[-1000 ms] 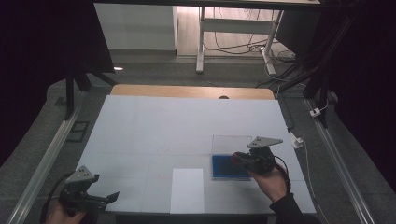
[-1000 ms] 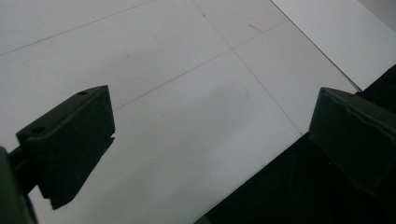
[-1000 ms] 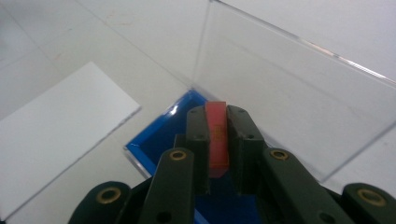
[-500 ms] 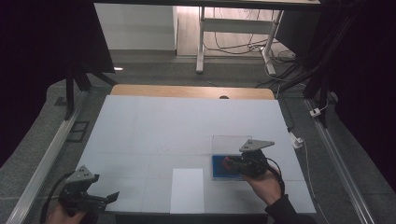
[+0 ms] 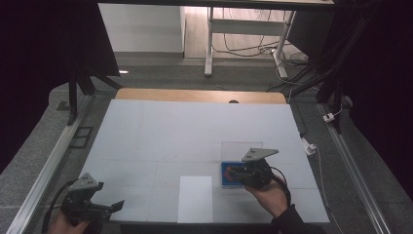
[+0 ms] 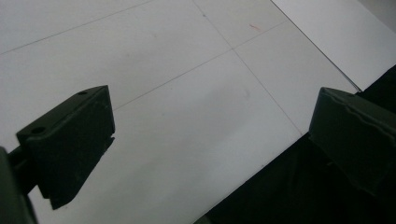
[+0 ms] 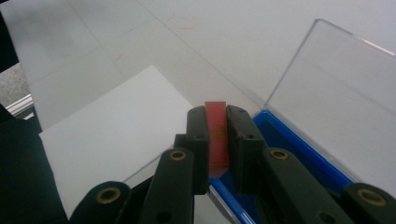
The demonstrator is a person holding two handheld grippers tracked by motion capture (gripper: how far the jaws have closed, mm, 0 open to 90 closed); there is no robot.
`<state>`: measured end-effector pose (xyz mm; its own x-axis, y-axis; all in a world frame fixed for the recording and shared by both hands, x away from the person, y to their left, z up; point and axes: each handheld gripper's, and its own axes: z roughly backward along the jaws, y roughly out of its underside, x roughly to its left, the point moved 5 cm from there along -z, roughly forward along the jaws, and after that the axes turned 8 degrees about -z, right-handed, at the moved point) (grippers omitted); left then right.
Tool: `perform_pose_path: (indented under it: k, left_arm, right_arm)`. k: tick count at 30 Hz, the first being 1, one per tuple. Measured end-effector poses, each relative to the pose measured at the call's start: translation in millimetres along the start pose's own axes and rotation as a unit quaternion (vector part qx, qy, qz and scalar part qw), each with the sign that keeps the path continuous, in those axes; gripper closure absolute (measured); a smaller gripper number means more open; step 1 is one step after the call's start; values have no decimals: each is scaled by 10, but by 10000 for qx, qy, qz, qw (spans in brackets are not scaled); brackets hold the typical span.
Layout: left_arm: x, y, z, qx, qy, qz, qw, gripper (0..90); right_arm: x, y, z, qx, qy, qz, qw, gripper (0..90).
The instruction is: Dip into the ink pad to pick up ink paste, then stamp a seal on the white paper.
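- A small red card (image 7: 217, 135) stands upright between the two black jaws of the right gripper (image 7: 217, 140), which are clamped on its flat faces; its top edge pokes out just above the jaw tips.
- In the high view the same red card (image 5: 227, 170) shows as a small red patch at the left end of the right gripper (image 5: 234, 173), over the left edge of the blue box.
- The blue box (image 7: 299, 149) lies just beside and below the jaws; its clear lid (image 7: 341, 93) stands raised behind it, tilted back.
- In the high view the blue box (image 5: 226, 180) sits on the right half of the white table (image 5: 195, 131), close to the near edge, with the clear lid (image 5: 241, 148) on its far side.
- A white sheet of paper (image 5: 195, 199) lies flat just left of the box, at the table's near edge; the right gripper view shows the sheet (image 7: 112, 140) to the left of the jaws.
- The person's right hand (image 5: 270, 195) grasps the gripper body from below.
- The left gripper (image 5: 104, 208) rests at the table's near left corner, well apart from the box, its jaws spread wide with nothing between them; the left gripper view shows bare table (image 6: 187, 93) between them.
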<state>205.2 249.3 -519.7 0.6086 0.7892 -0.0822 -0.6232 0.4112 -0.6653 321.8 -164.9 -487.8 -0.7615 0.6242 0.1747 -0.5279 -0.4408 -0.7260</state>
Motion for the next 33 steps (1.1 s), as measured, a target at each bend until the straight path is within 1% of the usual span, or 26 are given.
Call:
perform_pose_path:
  k: [7, 9, 12, 13, 20, 29, 33]
  left_arm:
    - [0, 0, -1, 3, -2, 0, 10000, 9]
    - [0, 0, -1, 5, -2, 0, 10000, 9]
    - [0, 0, -1, 7, -2, 2, 10000, 9]
    - [0, 0, -1, 6, -1, 3, 10000, 9]
    - [0, 1, -2, 13, -8, 3, 10000, 9]
    - [1, 1, -2, 9, 2, 7, 10000, 9]
    - [5, 1, -1, 13, 9, 11, 10000, 9]
  right_arm:
    - [111, -11, -60, 62, -139, 143, 9998, 803]
    - [143, -12, -71, 94, -170, 147, 9997, 803]
    - [183, -20, -94, 83, -221, 216, 9995, 803]
    - [203, -23, -100, 92, -246, 196, 9995, 803]
    - [313, -37, -162, 134, -386, 291, 9987, 803]
    - [412, -45, -254, 203, -499, 367, 9979, 803]
    - [459, -41, -317, 256, -557, 454, 9971, 803]
